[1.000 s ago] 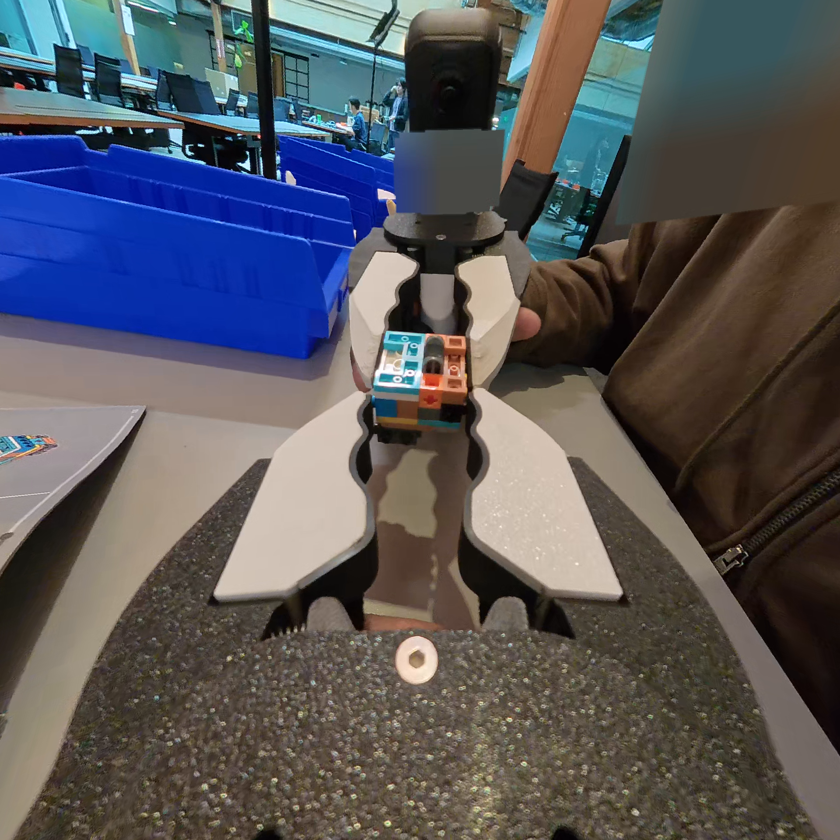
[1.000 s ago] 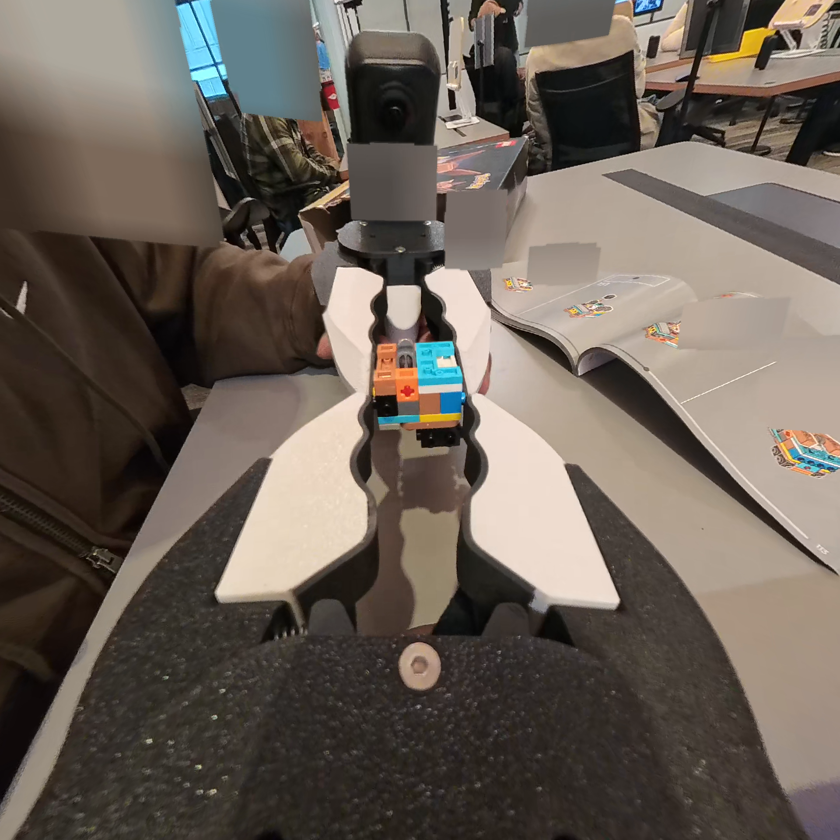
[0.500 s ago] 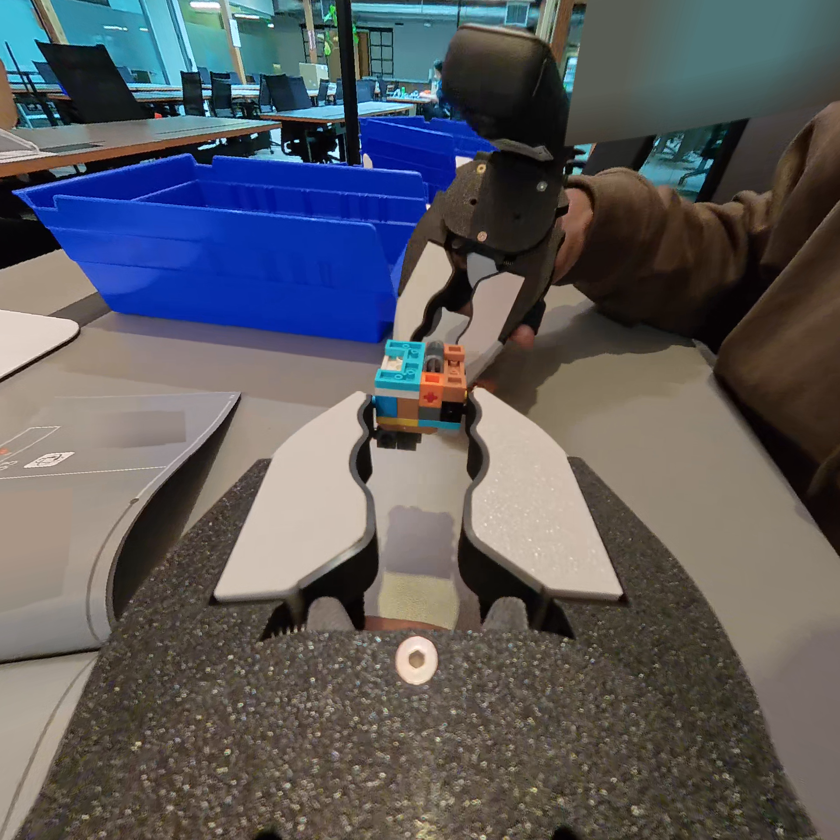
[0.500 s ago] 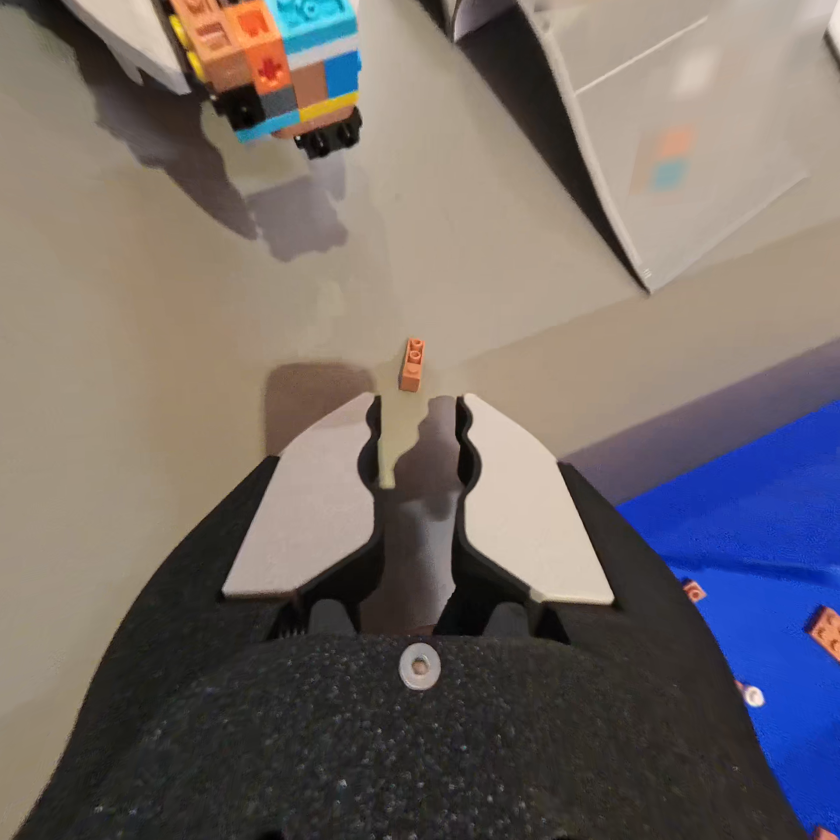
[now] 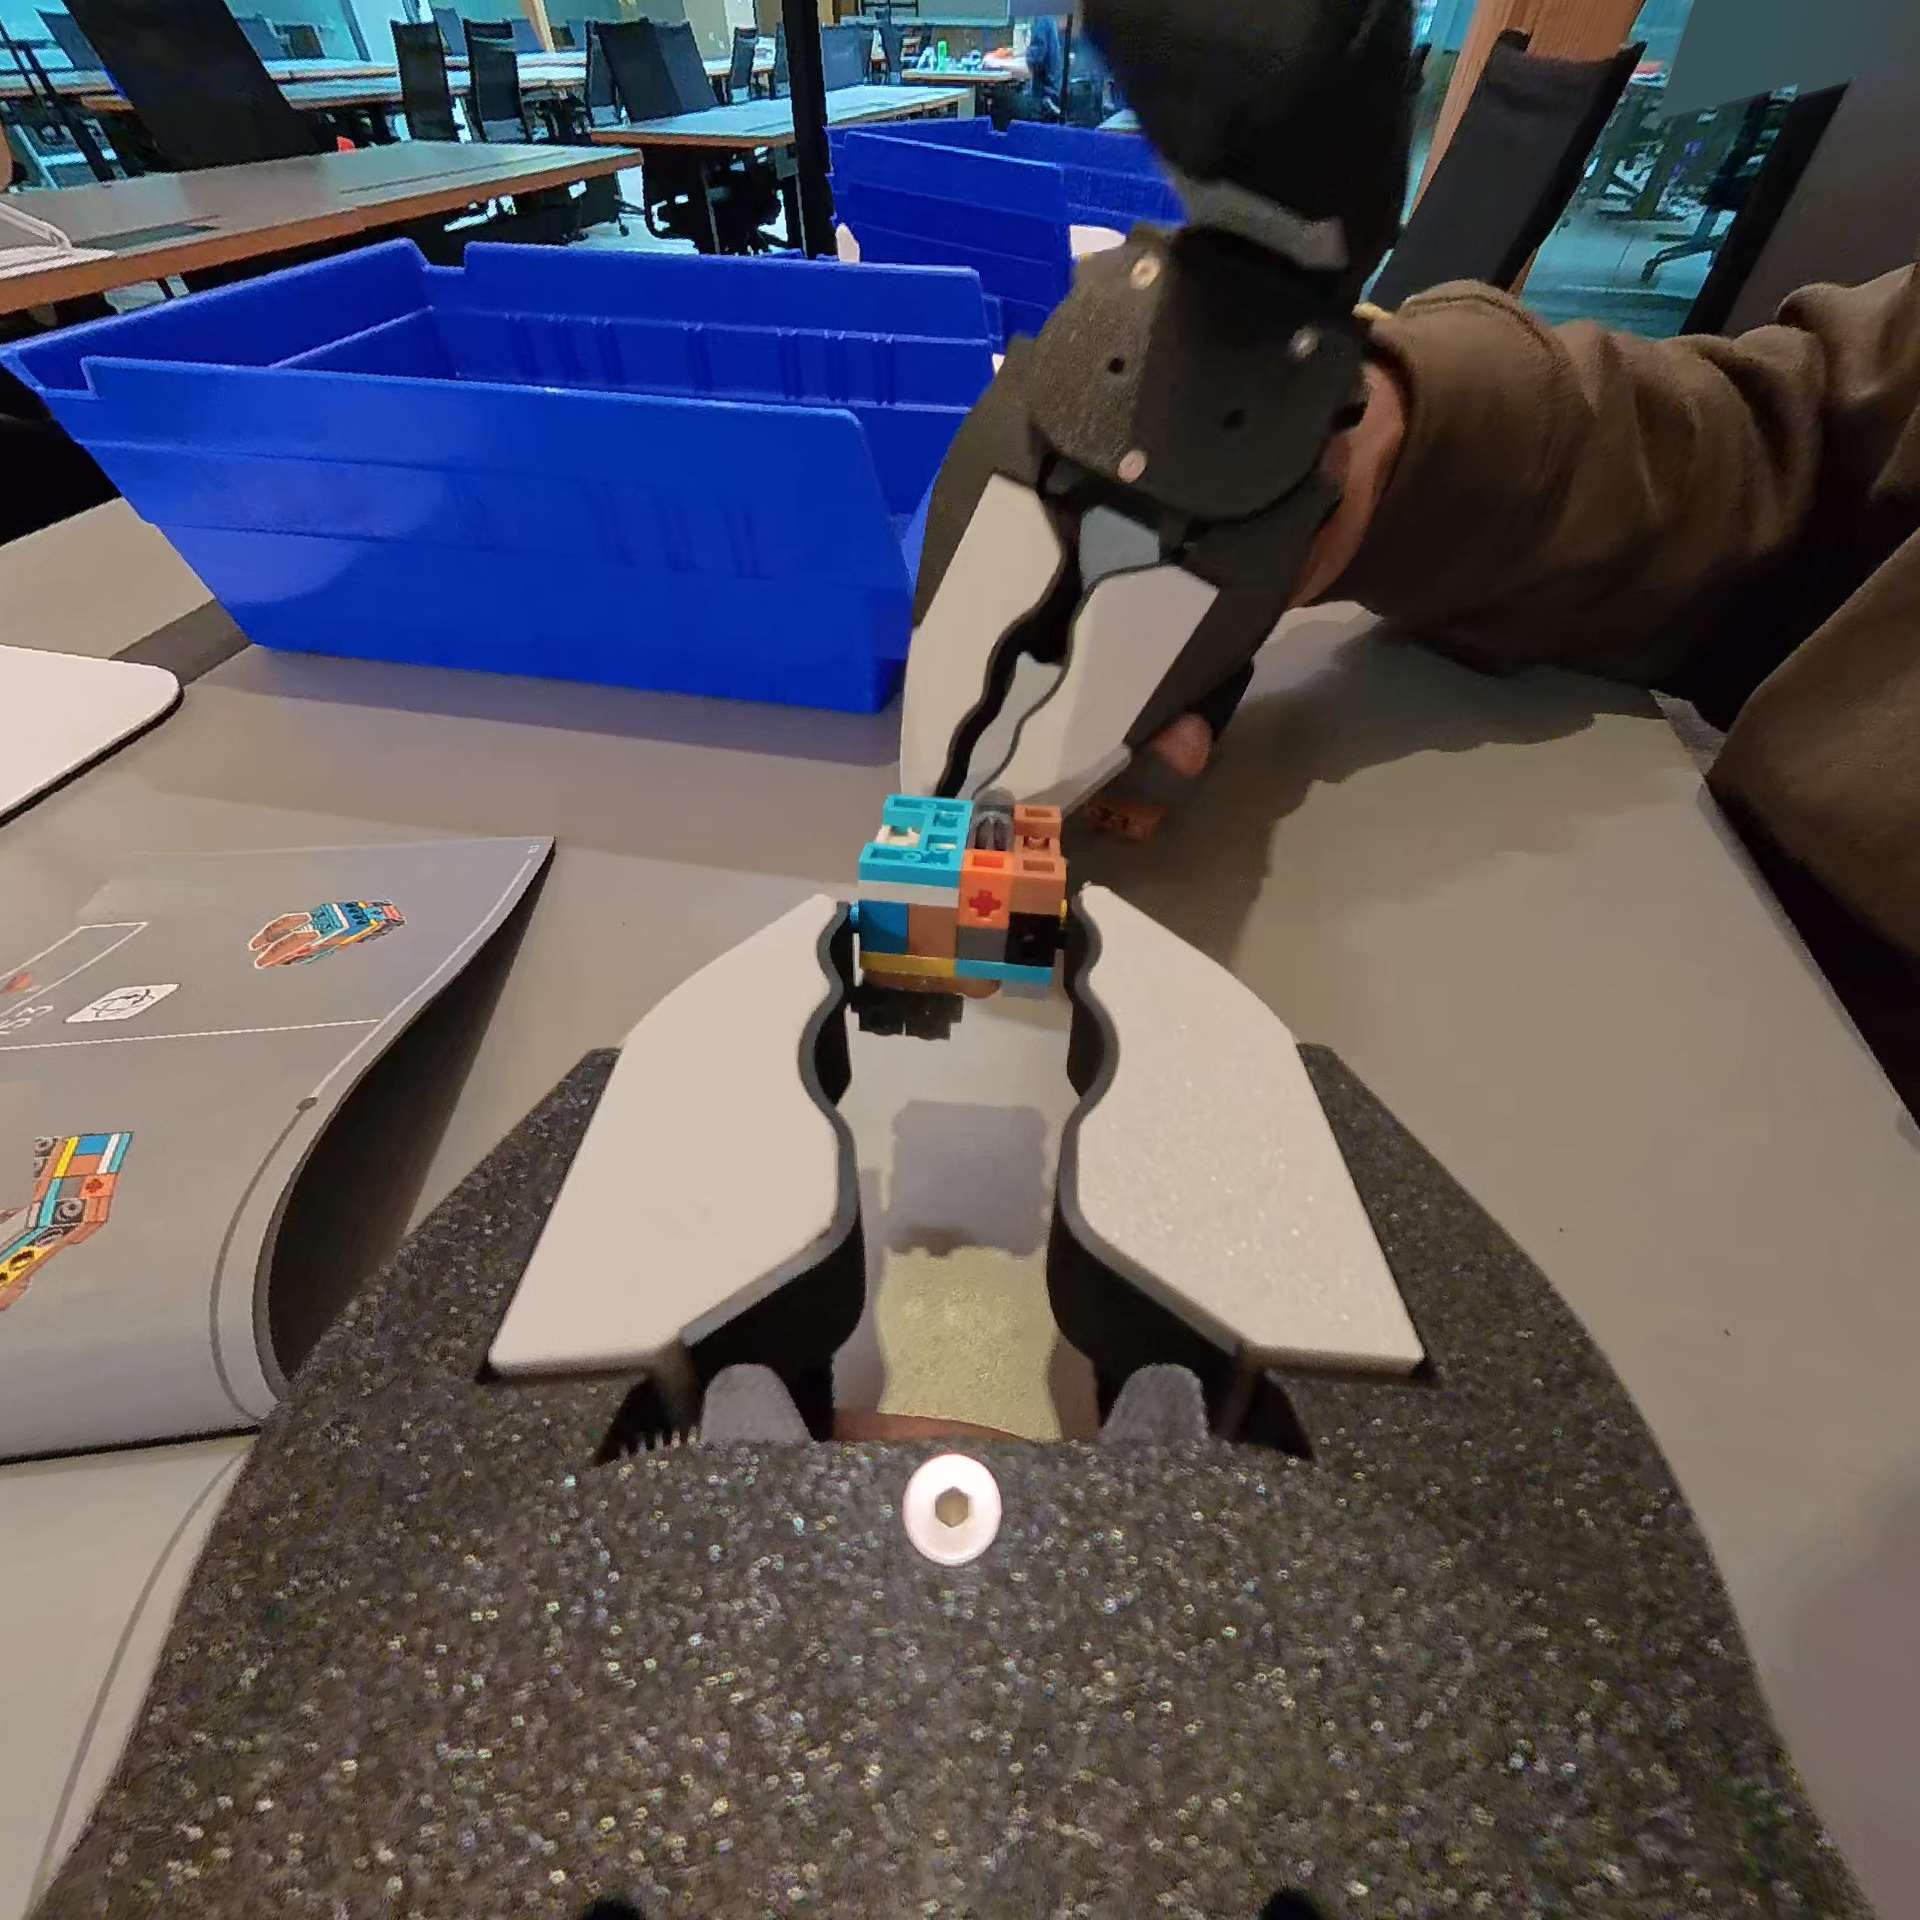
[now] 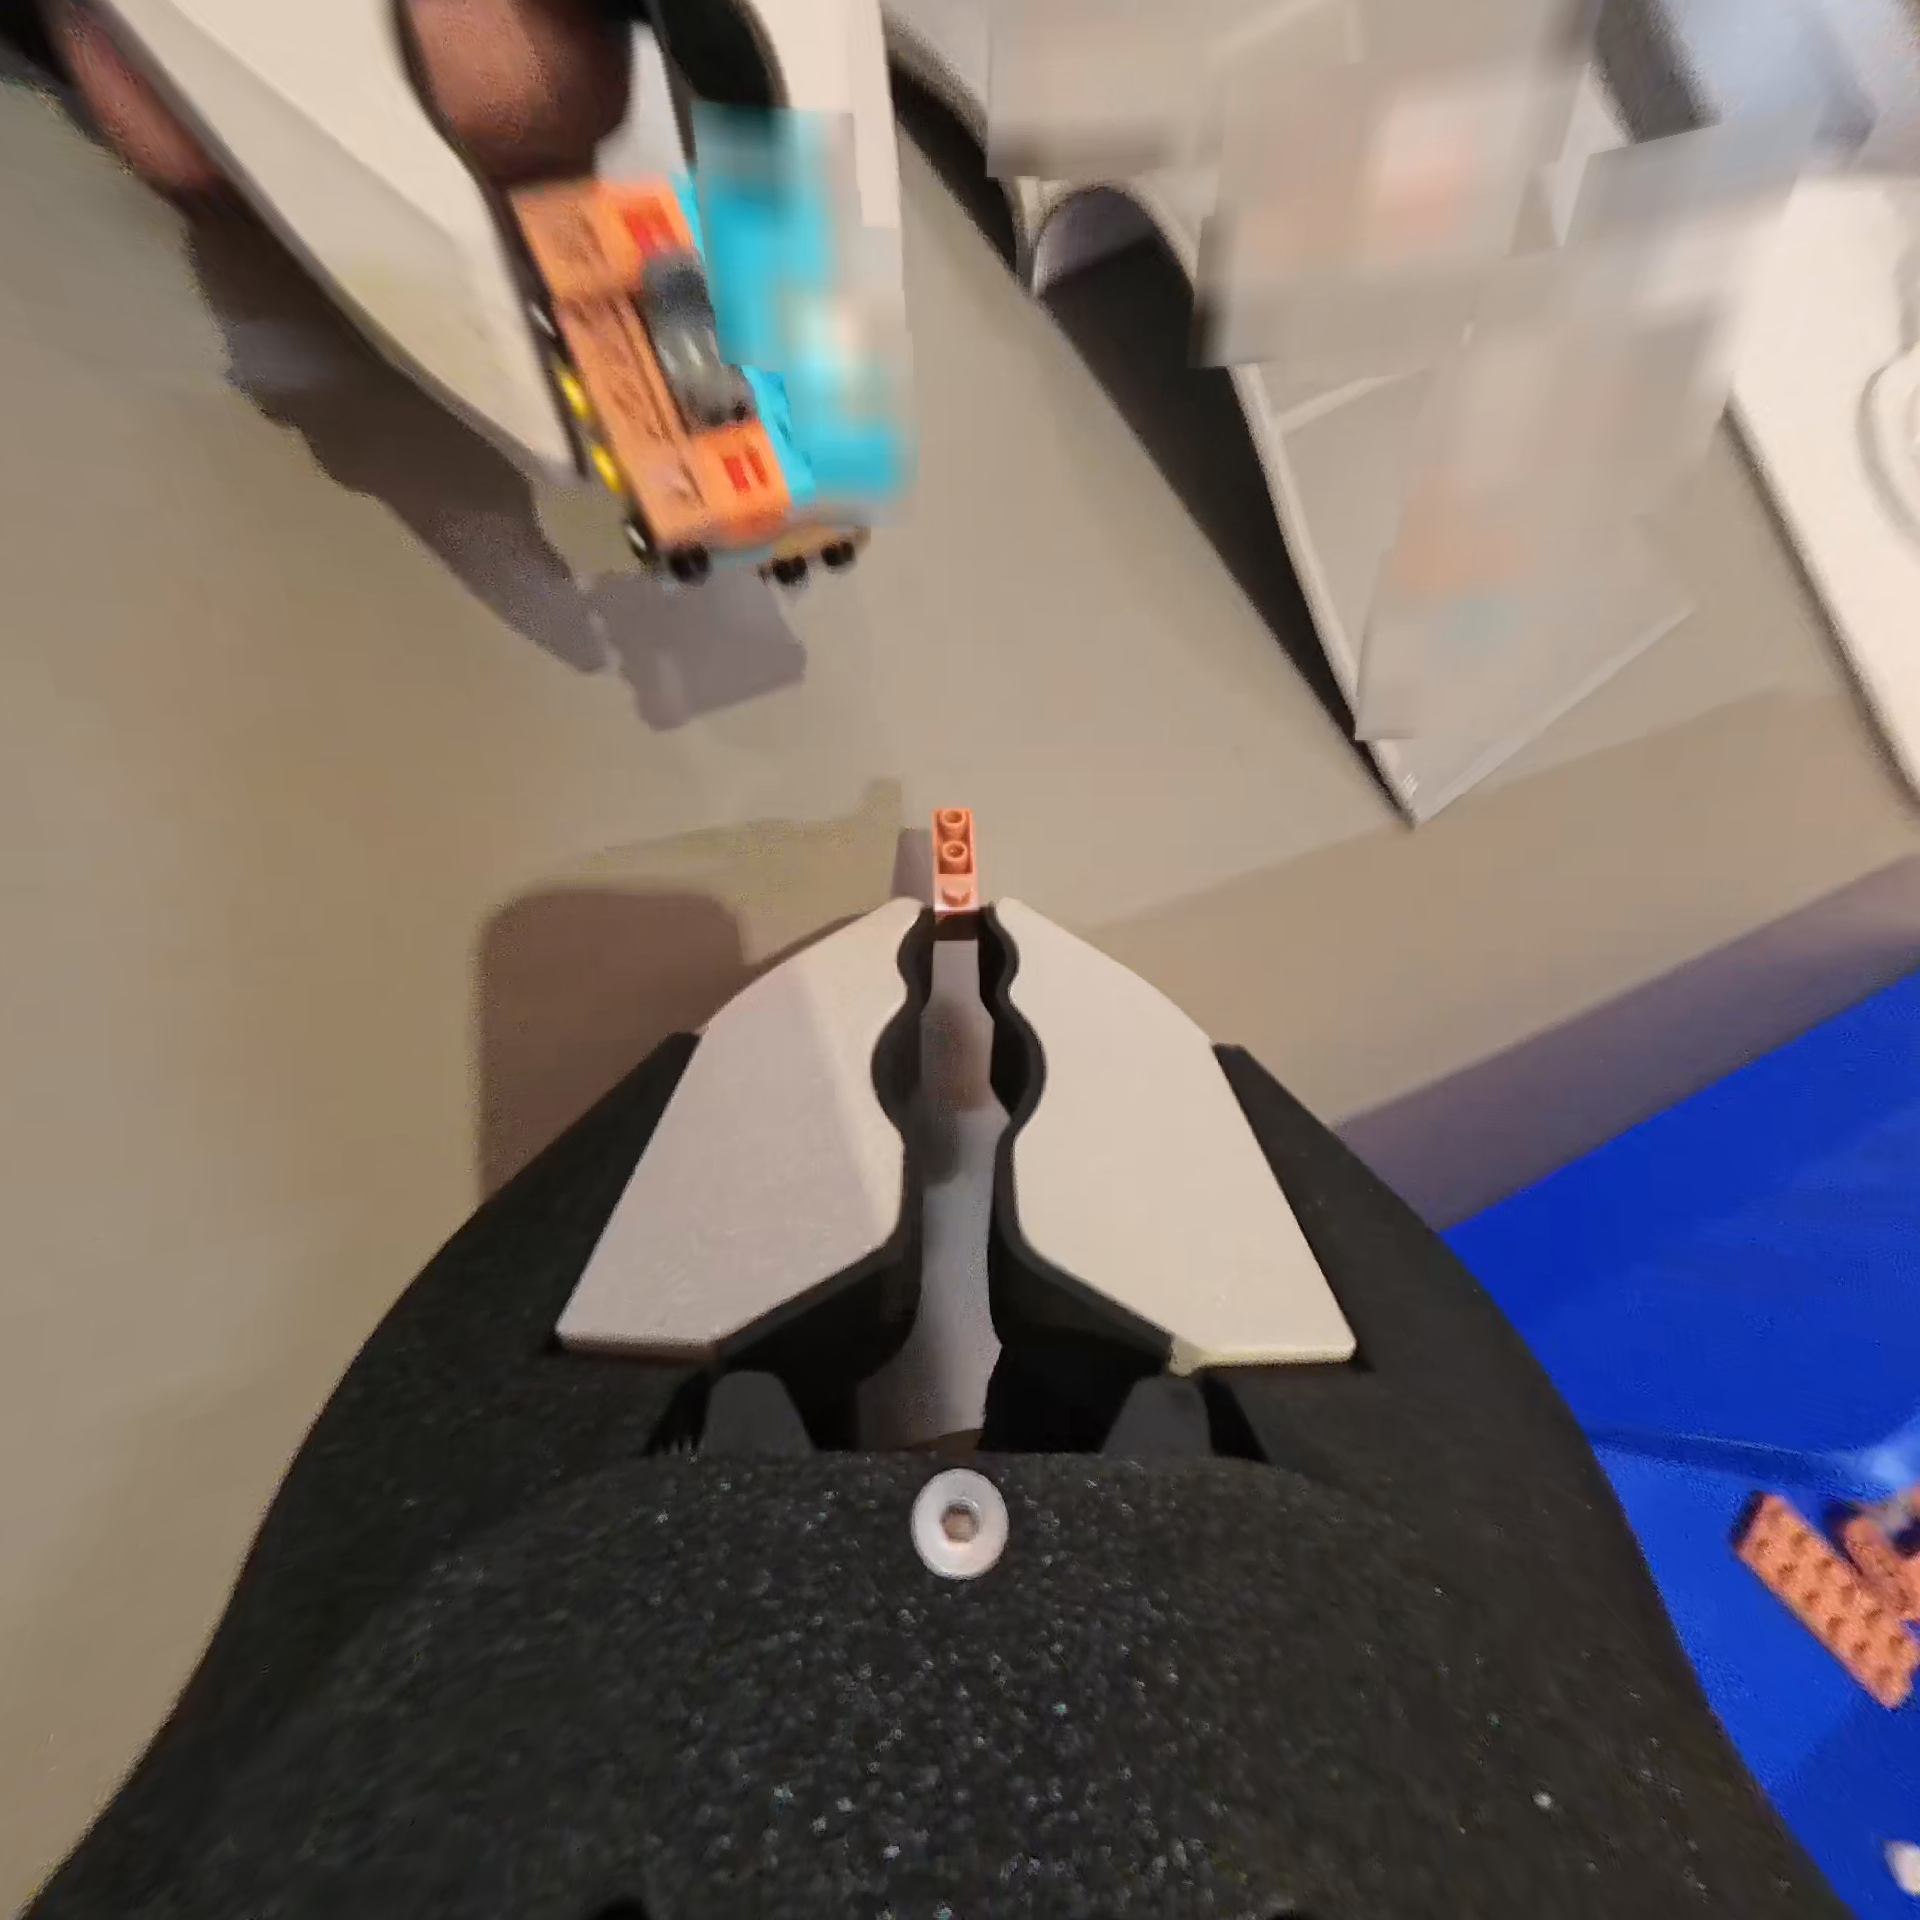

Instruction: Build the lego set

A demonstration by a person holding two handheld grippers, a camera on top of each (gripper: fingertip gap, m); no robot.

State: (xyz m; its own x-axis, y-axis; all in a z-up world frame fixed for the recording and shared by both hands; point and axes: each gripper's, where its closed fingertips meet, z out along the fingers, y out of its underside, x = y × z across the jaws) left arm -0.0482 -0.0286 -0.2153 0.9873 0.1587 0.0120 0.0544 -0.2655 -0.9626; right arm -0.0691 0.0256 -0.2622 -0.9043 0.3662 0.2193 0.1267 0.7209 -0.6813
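My left gripper (image 5: pixel 961 935) has its fingers (image 5: pixel 727 1101) spread only as wide as the partly built lego model (image 5: pixel 961 904), pinching it at the tips by its two side faces. The model is clear of the grey counter (image 5: pixel 1455 987); its studded turquoise and orange top faces up, black pieces hang beneath, and its long axis runs forward along the fingers.

To the left on the counter lies the open instruction booklet (image 5: pixel 260 1018). Behind it stands a blue bin (image 5: pixel 520 488).

My right gripper (image 6: pixel 958 914) points steeply down at the counter, just behind the model in the left wrist view (image 5: pixel 1023 769). Its fingers (image 6: pixel 1132 1143) are nearly pressed together, pinching the near end of a small orange two-stud brick (image 6: pixel 954 868). The brick's long axis continues the line of the fingers, studs up toward the camera. I cannot tell whether it touches the counter.

In the right wrist view, the model (image 6: pixel 686 395) is upper left, blurred, and another blue bin (image 6: pixel 1714 1247) with loose orange pieces (image 6: pixel 1829 1600) lies to the right.
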